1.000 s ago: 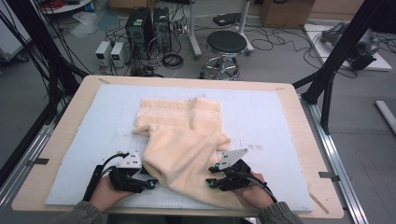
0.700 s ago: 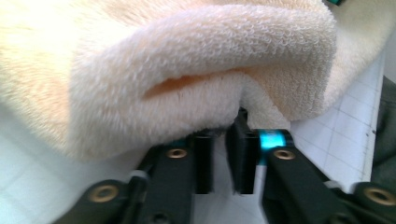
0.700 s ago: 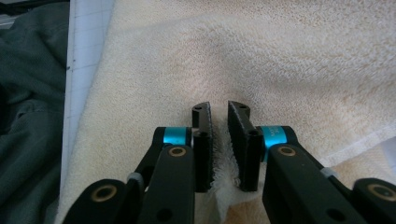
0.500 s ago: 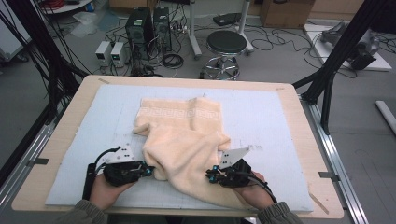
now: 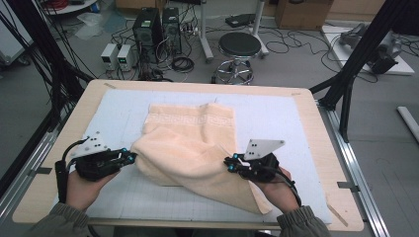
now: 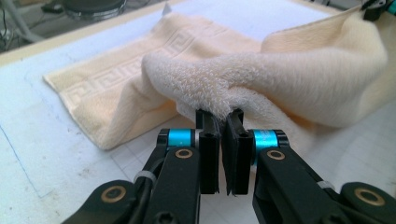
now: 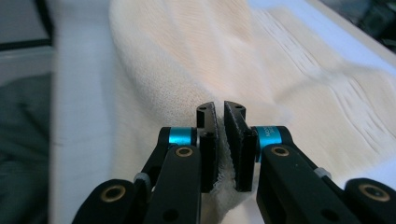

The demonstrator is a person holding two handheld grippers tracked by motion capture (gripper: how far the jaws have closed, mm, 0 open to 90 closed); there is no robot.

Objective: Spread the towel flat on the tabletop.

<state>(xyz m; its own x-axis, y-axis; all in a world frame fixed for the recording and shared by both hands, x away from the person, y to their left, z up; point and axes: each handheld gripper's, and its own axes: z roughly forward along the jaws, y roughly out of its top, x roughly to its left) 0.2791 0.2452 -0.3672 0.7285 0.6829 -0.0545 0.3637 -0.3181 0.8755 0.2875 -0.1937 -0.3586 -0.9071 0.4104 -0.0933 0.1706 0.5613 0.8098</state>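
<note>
Two claws [image 5: 132, 157] [image 5: 229, 163] clamped on towel [image 5: 190, 143] edges.

1. Table [image 5: 316, 118]: light wood rim, pale blue gridded mat [image 5: 123, 106] on top.
2. Floor [image 5: 296, 54]: grey, strewn with black cables [image 5: 183, 63].
3. Beyond the far edge: round black stool [image 5: 239, 45] on a chrome base.
4. Left of stool: two dark PC towers [image 5: 158, 24], two small white boxes [image 5: 118, 55].
5. Black frame struts [image 5: 365, 49] at both sides.
6. Cardboard box [image 5: 301, 12], far right.
</note>
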